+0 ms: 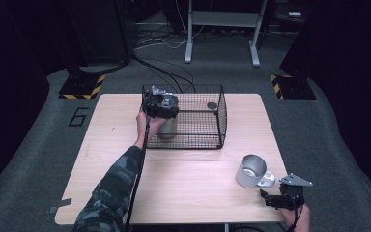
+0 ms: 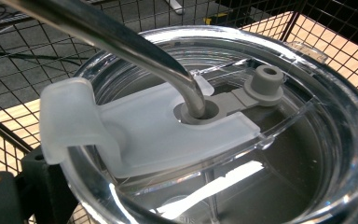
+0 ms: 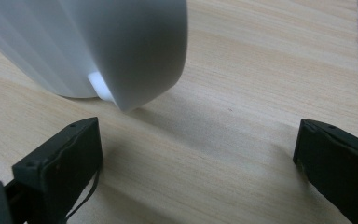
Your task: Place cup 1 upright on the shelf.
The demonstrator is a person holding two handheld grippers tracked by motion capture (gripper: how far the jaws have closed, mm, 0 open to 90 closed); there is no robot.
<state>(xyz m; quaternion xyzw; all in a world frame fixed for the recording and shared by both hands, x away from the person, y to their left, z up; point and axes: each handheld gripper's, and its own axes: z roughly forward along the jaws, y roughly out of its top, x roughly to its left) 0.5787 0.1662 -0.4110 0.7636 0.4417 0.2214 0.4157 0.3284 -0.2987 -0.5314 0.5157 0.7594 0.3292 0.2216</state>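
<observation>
— Your right gripper (image 1: 274, 198), lower right of the high view, is sitting on the table (image 1: 193, 193), jaws wide, just below the mug (image 1: 252, 170).

— And your left gripper (image 1: 160, 105)?

— It's hovering at the tumbler (image 1: 166, 126) in the basket (image 1: 221, 121), upper centre; I cannot tell its jaws.

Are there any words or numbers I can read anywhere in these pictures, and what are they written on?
"6": a big dark number on the grey floor, left of the table.
Tiny raised letters at the bottom edge of the clear lid on the tumbler in the wire basket: too small and blurred to read.
The black and yellow striped floor plates are warning marks, with no words.
Nothing readable on the metal mug.
</observation>
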